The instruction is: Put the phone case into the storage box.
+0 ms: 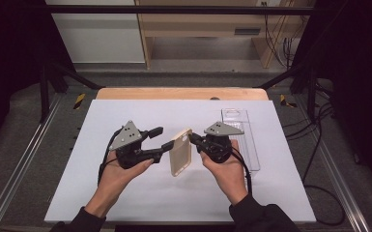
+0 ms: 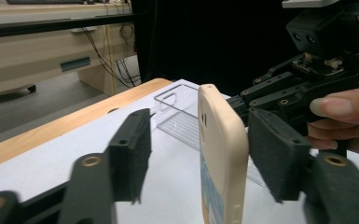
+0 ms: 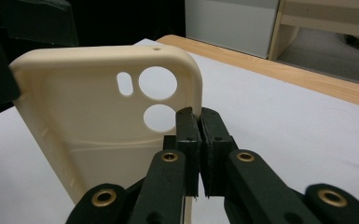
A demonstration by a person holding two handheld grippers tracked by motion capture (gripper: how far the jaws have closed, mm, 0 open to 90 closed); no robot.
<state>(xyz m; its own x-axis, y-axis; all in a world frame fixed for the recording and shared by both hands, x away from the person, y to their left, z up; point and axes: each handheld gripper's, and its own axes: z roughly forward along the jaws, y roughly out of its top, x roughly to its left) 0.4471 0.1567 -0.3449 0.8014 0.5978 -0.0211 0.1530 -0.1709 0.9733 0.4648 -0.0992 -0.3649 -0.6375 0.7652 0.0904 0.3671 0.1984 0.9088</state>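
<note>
A person at a white table (image 1: 125, 193) holds a two-jaw gripper in each hand. Between the two grippers a cream phone case (image 1: 180, 152) is held above the tabletop, standing roughly on its long edge.

The right gripper (image 1: 193, 140), seen in the high view at centre right, grasps the case by its side rim near the camera end. In the right gripper view its jaws are pressed nearly together, pinching the thin wall of the phone case (image 3: 107, 121) beside the two round lens cut-outs and the small oblong opening; the hollow inner face of the case is turned toward this camera. The right hand (image 1: 227, 166) wraps the gripper body from below.

The left gripper (image 1: 162, 137) lies to the left of the case with its jaws spread. In the left gripper view the phone case (image 2: 224, 158) appears edge-on between the two pads: the right-hand pad (image 2: 272, 158) looks to be touching or just beside the case's back, though contact cannot be confirmed, while the other pad stands well apart. The left hand (image 1: 118, 169) supports this gripper from beneath.

A clear plastic tray (image 1: 244, 137) lies flat on the table just beyond the right gripper. It also appears behind the case in the left gripper view (image 2: 179, 116).
</note>
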